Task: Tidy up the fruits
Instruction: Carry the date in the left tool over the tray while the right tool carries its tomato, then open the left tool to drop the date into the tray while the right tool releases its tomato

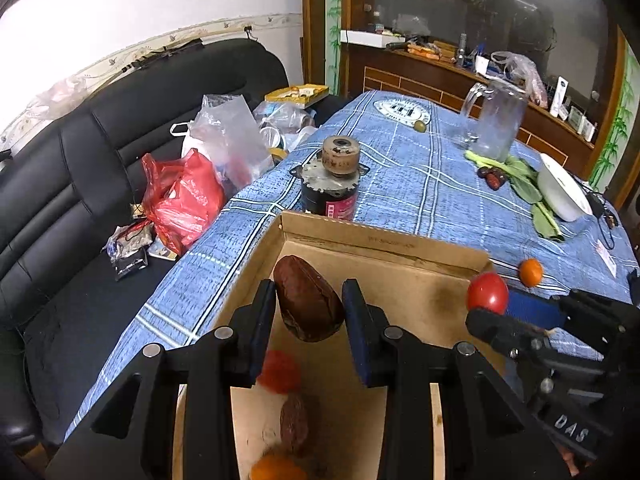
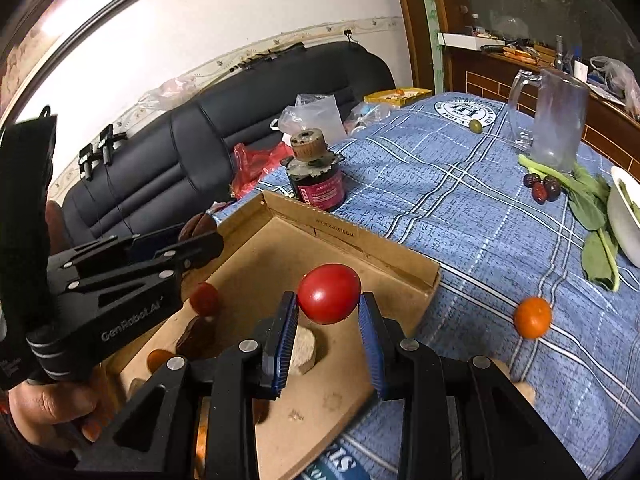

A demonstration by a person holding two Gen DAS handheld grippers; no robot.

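My left gripper (image 1: 310,286) is shut on a dark brown oval fruit (image 1: 308,308), held above the far left part of an open cardboard box (image 1: 384,242). On the box floor below lie a red fruit (image 1: 280,372), another brown fruit (image 1: 294,426) and an orange one (image 1: 276,468). My right gripper (image 2: 328,297) is shut on a red tomato (image 2: 329,293), over the box's right side near its far wall (image 2: 360,248). A loose orange (image 2: 533,317) sits on the blue checked cloth to the right of the box.
A rusty motor-like cylinder (image 2: 316,176) stands just behind the box. Further right are a green olive (image 2: 475,126), a glass jug (image 2: 556,120), red dates (image 2: 542,188), leafy greens (image 2: 588,200) and a white bowl (image 2: 624,220). A black sofa (image 1: 100,152) with plastic bags lies left.
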